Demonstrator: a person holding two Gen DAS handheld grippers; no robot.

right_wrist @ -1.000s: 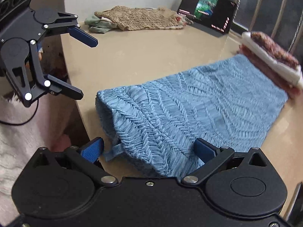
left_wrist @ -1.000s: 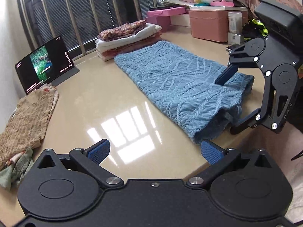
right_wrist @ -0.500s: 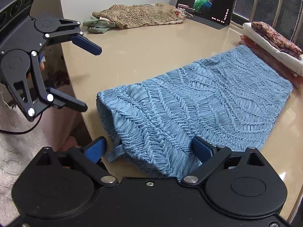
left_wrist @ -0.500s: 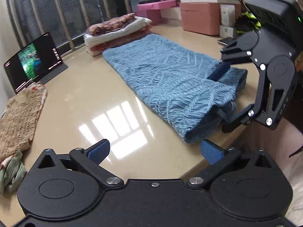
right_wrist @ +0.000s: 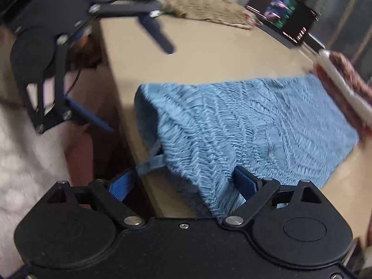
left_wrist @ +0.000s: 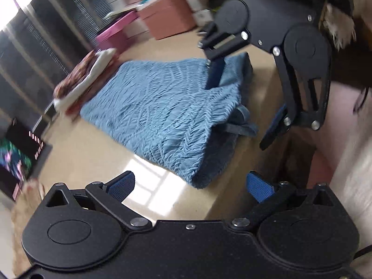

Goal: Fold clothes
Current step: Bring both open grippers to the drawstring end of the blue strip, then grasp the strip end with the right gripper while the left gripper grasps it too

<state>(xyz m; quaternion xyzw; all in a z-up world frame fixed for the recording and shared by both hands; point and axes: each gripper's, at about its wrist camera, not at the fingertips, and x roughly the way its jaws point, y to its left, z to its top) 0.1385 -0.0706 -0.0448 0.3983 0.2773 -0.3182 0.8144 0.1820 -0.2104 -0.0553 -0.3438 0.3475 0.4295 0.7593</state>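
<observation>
Across the middle of both views, the blue knit garment (left_wrist: 162, 114) is lying flat on the beige table (left_wrist: 93, 153), its near end reaching the table's edge, where a loose strap (right_wrist: 151, 160) is hanging over the side. Both pictures are smeared by motion, so fine detail is hard to read.

In the lower part of the left wrist view, the left gripper (left_wrist: 190, 186) is standing wide with nothing between its blue pads, hovering just short of the garment's near corner. At the upper right of that view, the right gripper (left_wrist: 241, 107) is straddling the garment's end: one finger is pointing down onto the knit, the other is hanging beyond the table's edge. Whether the upper pad is actually touching the fabric is not clear through the blur.

In the right wrist view, the right gripper's jaws have just been closing a little but are still wide apart, with the garment's hem lying between them; the right-hand pad is just beside or against the fabric, partly covered by it. The gripper's body is cutting off the hem's lowest part.

At the frame edges, a stack of folded clothes (right_wrist: 344, 88), a tablet (right_wrist: 283, 16) with an unreadable screen, and a tan knit piece (right_wrist: 204, 7) are sitting blurred. Pink boxes (left_wrist: 162, 16) are smearing across the upper part of the left view.
</observation>
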